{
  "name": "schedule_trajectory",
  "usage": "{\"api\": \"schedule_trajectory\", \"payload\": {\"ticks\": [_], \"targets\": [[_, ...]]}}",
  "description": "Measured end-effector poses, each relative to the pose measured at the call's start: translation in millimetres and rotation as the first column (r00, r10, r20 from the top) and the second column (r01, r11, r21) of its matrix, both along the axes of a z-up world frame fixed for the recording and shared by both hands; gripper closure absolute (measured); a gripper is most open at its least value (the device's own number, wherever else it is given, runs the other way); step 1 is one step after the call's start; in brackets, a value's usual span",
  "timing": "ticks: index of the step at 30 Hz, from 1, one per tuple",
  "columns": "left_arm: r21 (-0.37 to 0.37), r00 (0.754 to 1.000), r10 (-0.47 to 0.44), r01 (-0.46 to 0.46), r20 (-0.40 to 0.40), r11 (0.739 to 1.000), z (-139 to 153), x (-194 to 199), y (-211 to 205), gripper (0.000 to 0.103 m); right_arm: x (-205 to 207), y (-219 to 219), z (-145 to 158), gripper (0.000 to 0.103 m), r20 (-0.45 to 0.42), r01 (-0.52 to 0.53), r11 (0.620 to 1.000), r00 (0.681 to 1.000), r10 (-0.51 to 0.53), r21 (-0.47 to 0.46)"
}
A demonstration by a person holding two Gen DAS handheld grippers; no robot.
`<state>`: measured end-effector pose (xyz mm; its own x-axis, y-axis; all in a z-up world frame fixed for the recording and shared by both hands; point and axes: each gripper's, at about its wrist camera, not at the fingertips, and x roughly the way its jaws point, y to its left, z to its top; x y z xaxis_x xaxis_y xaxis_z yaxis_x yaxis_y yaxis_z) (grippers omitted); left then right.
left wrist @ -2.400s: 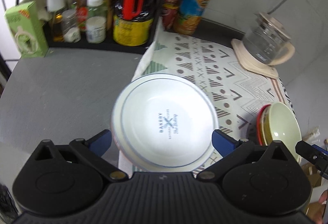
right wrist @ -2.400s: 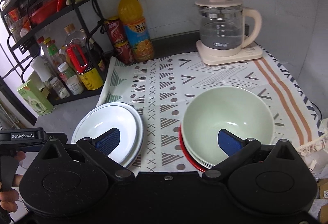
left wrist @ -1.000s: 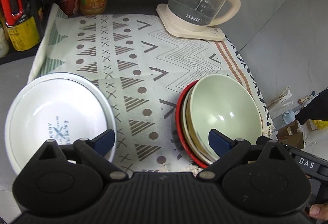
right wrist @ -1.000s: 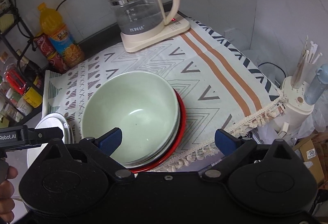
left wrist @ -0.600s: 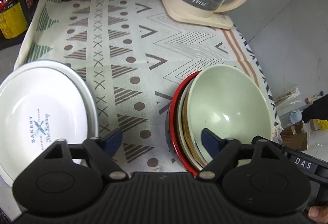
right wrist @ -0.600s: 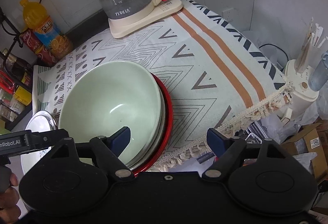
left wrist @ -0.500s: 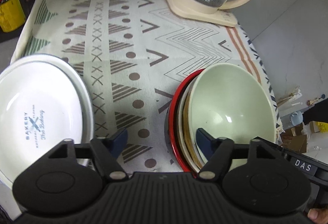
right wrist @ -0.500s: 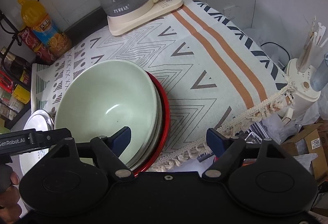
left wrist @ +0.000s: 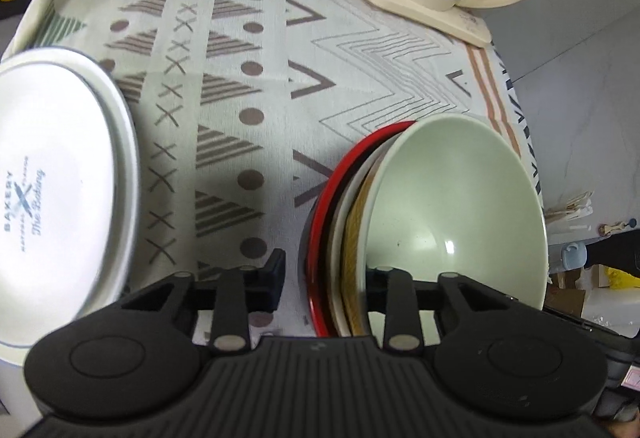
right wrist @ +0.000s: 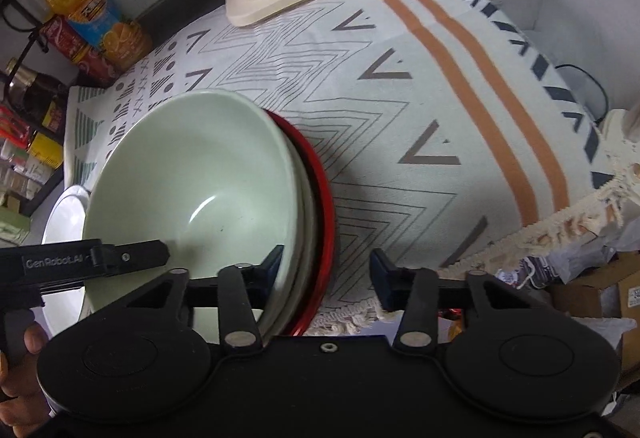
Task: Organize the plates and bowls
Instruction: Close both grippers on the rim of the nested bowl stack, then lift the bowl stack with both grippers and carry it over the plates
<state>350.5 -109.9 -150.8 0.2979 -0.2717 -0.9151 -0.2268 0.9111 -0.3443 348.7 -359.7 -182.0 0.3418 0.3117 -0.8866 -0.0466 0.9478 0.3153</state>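
On the patterned cloth [left wrist: 256,49], both hand-held grippers, wide before, are closing astride the bowl stack's [right wrist: 192,181] rims.

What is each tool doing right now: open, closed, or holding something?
Left tool: closing around the bowl stack rim, pads not yet touching.
Right tool: closing around the same stack's opposite rim, not yet gripping.
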Motion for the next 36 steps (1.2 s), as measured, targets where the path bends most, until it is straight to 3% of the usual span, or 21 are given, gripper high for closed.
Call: {"api": "schedule_trajectory", "payload": {"ticks": [1, 20, 36], "targets": [[-0.001, 1.000, 0.005, -0.005, -0.003, 1.000, 0, 1, -1, 0.075, 2, 1, -1, 0.073, -0.007, -0.015, 1.000, 1.000, 0.015, 0.011], [0.030, 0.997, 0.078, -0.079, 0.024, 0.996, 17, -4, 1, 0.078, 27, -1, 0, 0.074, -0.008, -0.147, 0.987, 0.989, 0.148, 0.057], [0.016, 0.986, 0.144, -0.146, 0.084, 0.989, 51, -10, 41, 0.077, 40, 29, 32, 0.074, 0.087, -0.200, 0.975, 0.978, 0.192, 0.095]]}}
